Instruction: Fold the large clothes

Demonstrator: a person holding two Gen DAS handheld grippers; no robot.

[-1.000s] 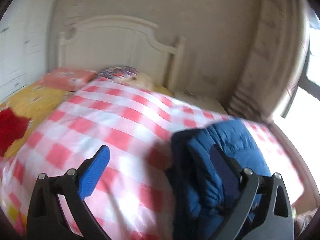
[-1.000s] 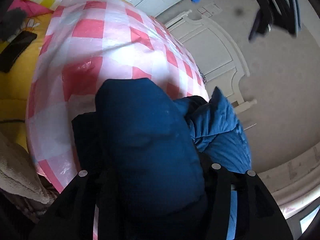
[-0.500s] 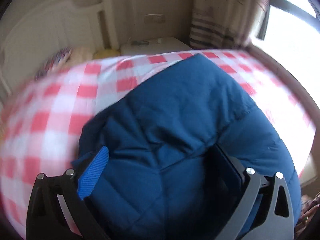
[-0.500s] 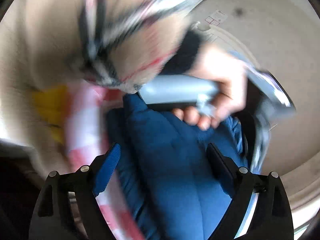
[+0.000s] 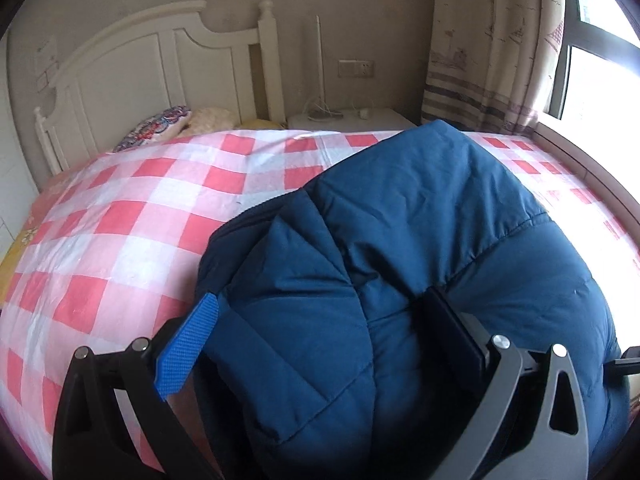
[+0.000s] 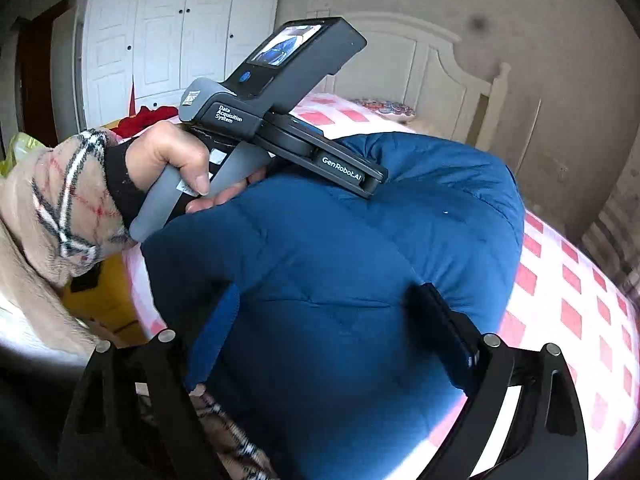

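Note:
A bulky dark blue padded jacket (image 5: 420, 220) lies folded in a heap on the red-and-white checked bed cover (image 5: 140, 220). My left gripper (image 5: 320, 300) hovers over its near part, jaws wide, and the fabric bulges up between the fingers without being pinched. In the right wrist view the same jacket (image 6: 360, 260) fills the middle. My right gripper (image 6: 326, 292) is above it with jaws opening, cloth lying between them and not gripped. A hand (image 6: 168, 160) holds the left gripper's handle, and its body rests on top of the jacket.
A white headboard (image 5: 140, 72), a patterned pillow (image 5: 160, 130) and a white nightstand (image 5: 348, 118) stand behind the bed. Curtain (image 5: 480, 40) and window (image 5: 600, 60) are on the right. White wardrobe doors (image 6: 168, 32) and a red garment (image 6: 152, 114) are at the left.
The left gripper swung from the bare checked cover to above the jacket. The right gripper let go of the jacket fold, widened its jaws and rolled; the left hand came into its view.

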